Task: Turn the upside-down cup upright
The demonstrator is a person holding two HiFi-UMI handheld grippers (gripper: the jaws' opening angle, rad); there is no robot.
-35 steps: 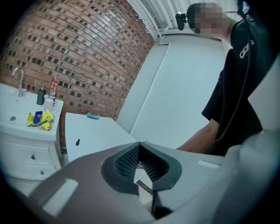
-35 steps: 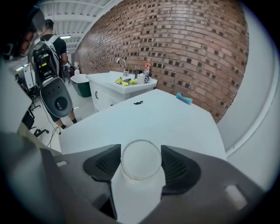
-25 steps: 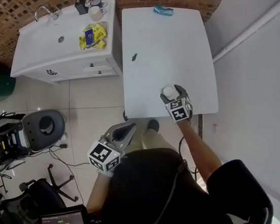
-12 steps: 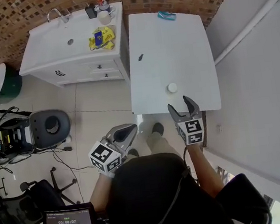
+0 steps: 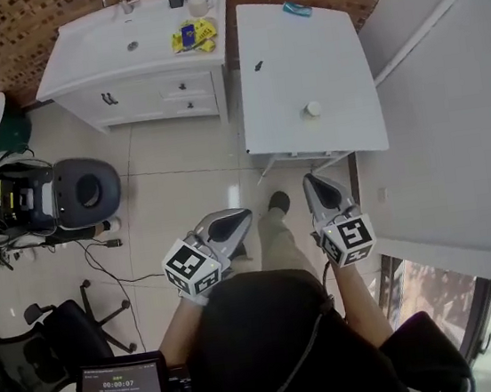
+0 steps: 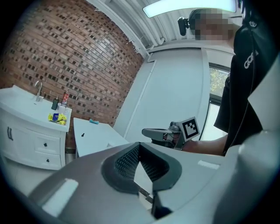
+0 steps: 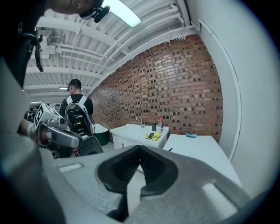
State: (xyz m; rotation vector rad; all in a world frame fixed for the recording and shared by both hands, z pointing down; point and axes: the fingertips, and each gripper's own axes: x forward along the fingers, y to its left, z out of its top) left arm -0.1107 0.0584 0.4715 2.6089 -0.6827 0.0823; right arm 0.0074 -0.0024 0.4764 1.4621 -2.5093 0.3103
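A small white cup (image 5: 312, 108) stands alone near the front edge of the white table (image 5: 299, 58); it is too small to tell which way up it is. Both grippers hang over the tiled floor, well short of the table. My right gripper (image 5: 310, 179) is shut with nothing between its jaws, and the right gripper view shows the jaws (image 7: 140, 149) closed and pointing towards the table (image 7: 199, 148). My left gripper (image 5: 243, 214) is shut and empty too. In the left gripper view the closed left gripper (image 6: 140, 146) has the right gripper (image 6: 154, 131) beyond it.
A white vanity with a sink (image 5: 131, 44) stands left of the table, with yellow packets (image 5: 191, 36) and bottles on it. On the table lie a blue thing (image 5: 297, 10) and a small dark bit (image 5: 258, 66). A black seat and equipment (image 5: 88, 193) stand at left. A person with a backpack (image 7: 78, 111) stands farther off.
The right gripper let go of the cup, drew back off the table and shut. The person has stepped back, so the table now lies farther away. The left gripper stayed shut.
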